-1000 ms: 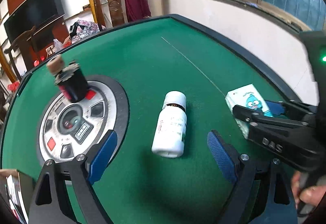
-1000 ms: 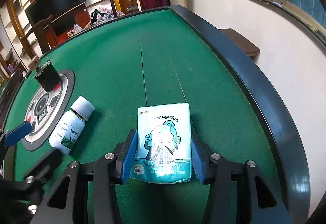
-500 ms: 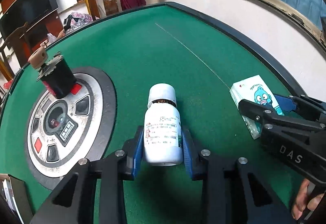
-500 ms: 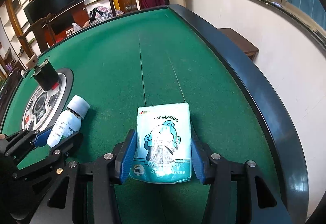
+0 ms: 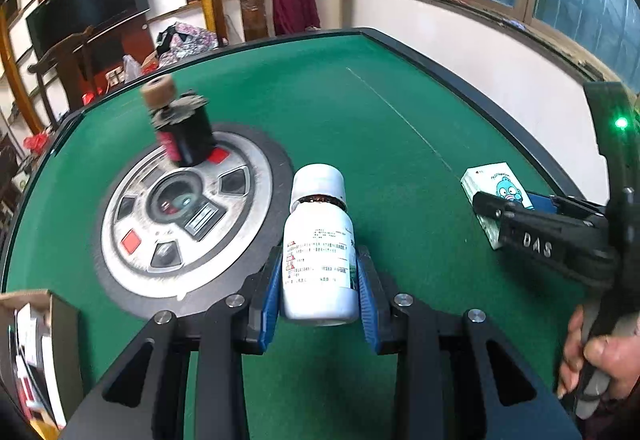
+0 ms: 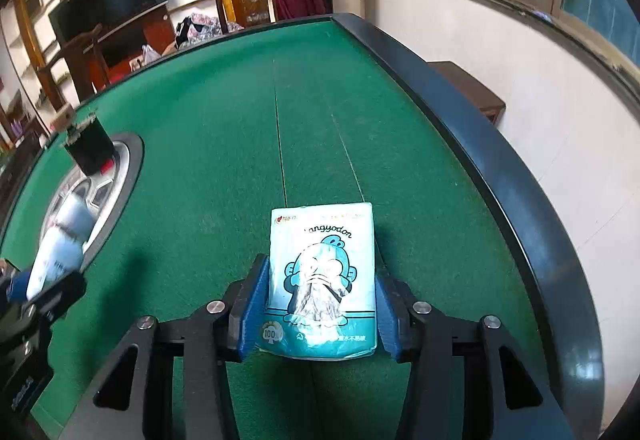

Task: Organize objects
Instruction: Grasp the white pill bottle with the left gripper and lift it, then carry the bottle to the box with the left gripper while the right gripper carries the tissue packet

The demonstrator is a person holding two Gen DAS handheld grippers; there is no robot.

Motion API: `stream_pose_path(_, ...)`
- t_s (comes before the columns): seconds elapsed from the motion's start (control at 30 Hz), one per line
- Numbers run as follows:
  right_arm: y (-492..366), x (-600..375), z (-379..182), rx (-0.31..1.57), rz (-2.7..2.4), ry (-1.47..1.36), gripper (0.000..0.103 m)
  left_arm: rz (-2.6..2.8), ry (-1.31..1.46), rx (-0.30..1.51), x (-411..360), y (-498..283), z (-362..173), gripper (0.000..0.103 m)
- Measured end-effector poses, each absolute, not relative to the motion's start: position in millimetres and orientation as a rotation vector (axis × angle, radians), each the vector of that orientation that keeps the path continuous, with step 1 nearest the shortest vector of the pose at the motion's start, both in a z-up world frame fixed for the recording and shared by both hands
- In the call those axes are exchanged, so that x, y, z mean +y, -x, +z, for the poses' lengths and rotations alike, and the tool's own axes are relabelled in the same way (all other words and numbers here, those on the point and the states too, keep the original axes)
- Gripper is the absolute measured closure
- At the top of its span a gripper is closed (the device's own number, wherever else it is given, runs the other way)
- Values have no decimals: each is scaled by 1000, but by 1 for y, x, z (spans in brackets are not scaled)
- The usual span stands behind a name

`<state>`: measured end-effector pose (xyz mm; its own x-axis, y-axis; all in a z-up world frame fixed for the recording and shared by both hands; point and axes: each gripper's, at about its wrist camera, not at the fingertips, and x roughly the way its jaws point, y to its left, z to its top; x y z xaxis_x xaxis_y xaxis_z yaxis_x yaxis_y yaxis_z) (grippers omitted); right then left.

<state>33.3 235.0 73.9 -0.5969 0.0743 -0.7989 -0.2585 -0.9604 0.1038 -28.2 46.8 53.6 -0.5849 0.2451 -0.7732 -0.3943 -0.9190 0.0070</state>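
The green felt surface (image 6: 224,144) is spreading out ahead of both tools, and its round silver control panel (image 5: 180,212) is lying ahead and to the left of the left tool (image 5: 319,280), with a small dark corked bottle (image 5: 182,132) standing on the panel's far edge. A cardboard box (image 5: 36,340) is sitting at that tool's near left.

The right tool (image 6: 320,304) is clamping the tissue pack (image 6: 322,276) by its two long sides, the blue pads pressing on the wrapper. The pack is lying flat on the felt, its long axis running straight away from the tool along the fingers, its printed face up and the top of the print at the far end.

The left tool is clamped on the white bottle (image 5: 320,252), pads bearing on either side of the labelled body near its base. The bottle's long axis is running along the fingers, its white cap (image 5: 319,182) pointing forward and away. Its blur in the right wrist view suggests it is being carried rather than resting.

Judging by this, the pick-up step is in hand: both items are gripped, neither yet put anywhere. The next move is likely calling for carrying each to a gathering place, perhaps the box, keeping the bottle from slipping and the soft pack from buckling.
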Motion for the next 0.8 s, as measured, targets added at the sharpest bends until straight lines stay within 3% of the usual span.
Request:
stream_pose_path(0.3,-37,232,80,388,2702,1244,64,2571,1148,142,4,-15,76,70)
stream_pose_path(0.43,-33,226,79,349,2727,1256,62,2600,1142,98,-18,-28,82,70)
stream_pose_path(0.47,-33,226,78,357,2721,1254,56,2605,1140,85,-23,-31,83,70)
stream_pose_path(0.5,-33,227,77,358,2705,1268,38,2609,1140,78,-26,-34,83,70)
stream_pose_path(0.57,-33,227,72,360,2676,1276,22,2612,1146,62,-33,-37,81,70)
stream_pose_path(0.6,-33,225,73,348,2680,1268,22,2609,1151,53,-36,-39,79,70)
stream_pose_path(0.67,-31,222,71,326,2679,1282,23,2606,1161,37,-40,-42,76,70)
stream_pose_path(0.77,-27,208,71,182,2656,1298,50,2609,1160,21,-45,-48,75,70)
stream_pose_path(0.8,-28,206,71,161,2660,1305,52,2613,1155,21,-46,-50,75,70)
